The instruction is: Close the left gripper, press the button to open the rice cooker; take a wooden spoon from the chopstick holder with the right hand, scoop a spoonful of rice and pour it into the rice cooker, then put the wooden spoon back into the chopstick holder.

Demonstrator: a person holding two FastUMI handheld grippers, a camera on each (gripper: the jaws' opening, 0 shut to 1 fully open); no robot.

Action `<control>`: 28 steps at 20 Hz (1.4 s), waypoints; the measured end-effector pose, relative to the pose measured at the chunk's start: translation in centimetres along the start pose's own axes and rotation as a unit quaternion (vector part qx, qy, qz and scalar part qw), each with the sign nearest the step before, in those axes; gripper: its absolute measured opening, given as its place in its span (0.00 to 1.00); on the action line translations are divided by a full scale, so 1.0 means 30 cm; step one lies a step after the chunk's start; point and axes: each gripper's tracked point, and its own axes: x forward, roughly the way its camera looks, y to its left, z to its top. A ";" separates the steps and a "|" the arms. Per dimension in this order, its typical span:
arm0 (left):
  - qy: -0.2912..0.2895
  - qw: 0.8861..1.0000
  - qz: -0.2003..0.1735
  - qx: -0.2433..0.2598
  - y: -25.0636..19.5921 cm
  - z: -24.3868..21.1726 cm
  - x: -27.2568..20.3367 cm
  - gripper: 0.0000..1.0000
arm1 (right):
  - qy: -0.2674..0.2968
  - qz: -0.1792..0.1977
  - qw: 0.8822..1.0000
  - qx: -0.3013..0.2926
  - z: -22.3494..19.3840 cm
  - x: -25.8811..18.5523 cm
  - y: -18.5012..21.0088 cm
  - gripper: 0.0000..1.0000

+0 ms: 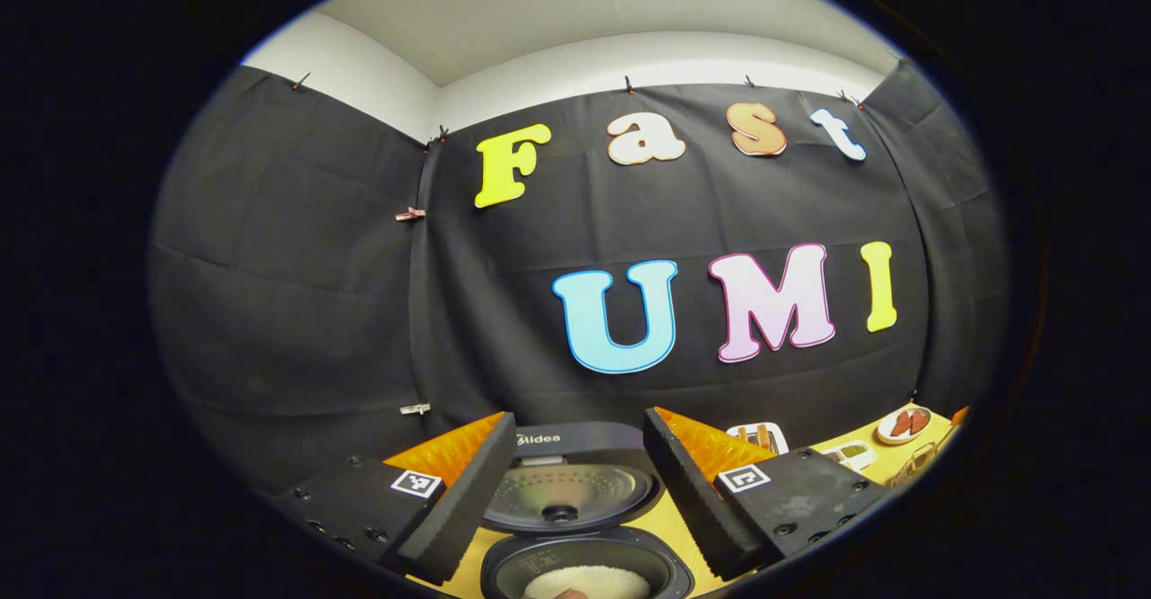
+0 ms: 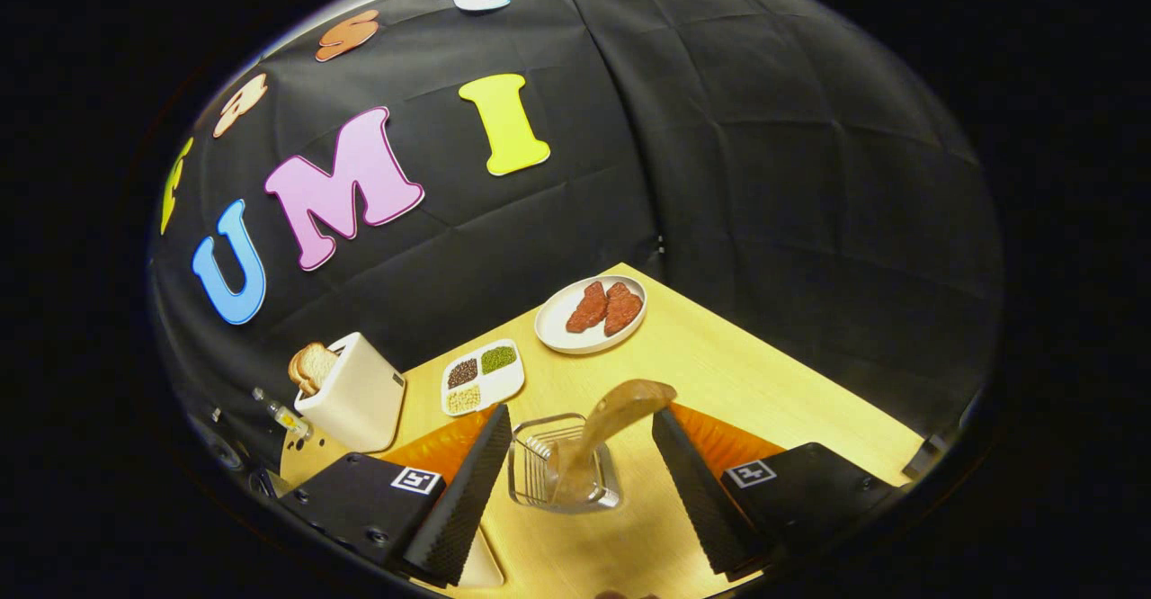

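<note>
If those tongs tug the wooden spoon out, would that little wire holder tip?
Possibly. The clear wire chopstick holder looks light and open-framed, and the brown wooden spoon leans out above its rim, so a sideways tug could tilt it. The spoon itself looks stiff.

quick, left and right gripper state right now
Left gripper: open, holding nothing, rice cooker with lid up beyond it.
Right gripper: open, holding nothing, wooden spoon standing in the chopstick holder between its fingers.
</note>
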 end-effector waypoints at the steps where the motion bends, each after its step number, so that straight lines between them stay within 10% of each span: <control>1: -0.008 1.000 0.000 -0.003 0.010 0.010 0.020 0.99 | -0.003 -0.004 1.000 -0.006 -0.003 -0.052 -0.016 0.98; 13: 0.041 0.999 0.018 -0.005 0.074 -0.111 0.275 0.95 | -0.078 0.002 0.994 -0.073 0.026 -0.552 0.023 0.98; 28: 0.202 0.978 0.032 -0.031 -0.008 -0.236 -0.031 1.00 | -0.073 0.088 0.986 -0.119 -0.063 -0.543 0.215 0.99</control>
